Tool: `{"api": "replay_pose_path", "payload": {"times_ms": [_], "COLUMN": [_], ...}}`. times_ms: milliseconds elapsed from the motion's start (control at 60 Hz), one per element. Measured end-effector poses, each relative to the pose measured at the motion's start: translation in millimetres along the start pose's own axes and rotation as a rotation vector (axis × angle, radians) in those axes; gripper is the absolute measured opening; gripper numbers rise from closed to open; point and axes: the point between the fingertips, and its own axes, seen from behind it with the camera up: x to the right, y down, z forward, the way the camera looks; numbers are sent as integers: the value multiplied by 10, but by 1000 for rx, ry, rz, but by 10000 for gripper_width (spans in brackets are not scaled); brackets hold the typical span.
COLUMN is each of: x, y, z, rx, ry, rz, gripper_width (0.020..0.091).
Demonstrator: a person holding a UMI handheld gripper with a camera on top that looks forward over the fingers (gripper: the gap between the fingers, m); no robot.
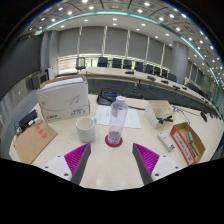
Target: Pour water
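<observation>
Gripper (111, 162): its two fingers stood apart, holding nothing.
Bottle (117, 121): clear, upright on a red coaster (114, 141), just beyond the fingers.
Cup (86, 128): white, beside the bottle.
Table (120, 160): light wood.

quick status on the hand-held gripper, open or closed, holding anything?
Hand-held gripper: open, holding nothing. The clear bottle stands on a red coaster just ahead of the fingers, untouched.

Clear bottle (118, 120) upright beside white cup (86, 128)
</observation>
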Motion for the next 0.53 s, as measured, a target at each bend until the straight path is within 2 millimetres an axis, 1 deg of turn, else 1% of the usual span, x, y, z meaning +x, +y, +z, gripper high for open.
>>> {"api": "replay_pose_path", "payload": {"times_ms": [50,117,200,233,317,383,483,533], "x": [-69,-169,-280,-328,-412,-457,-413,-400], "y": [71,158,268,298,344,359,430,425], "z": [-281,-604,-958,-1070,-1302,-1433,-1566,-1622], "rx": [-5,-11,-17,-13,-5,5,0,4], "ry": [9,28,50,46,46,44,68,73], "rz": [-2,-18,-22,-25,-28,-26,-31,-35], "gripper_width": [860,859,858,858,857,857,860,859]}}
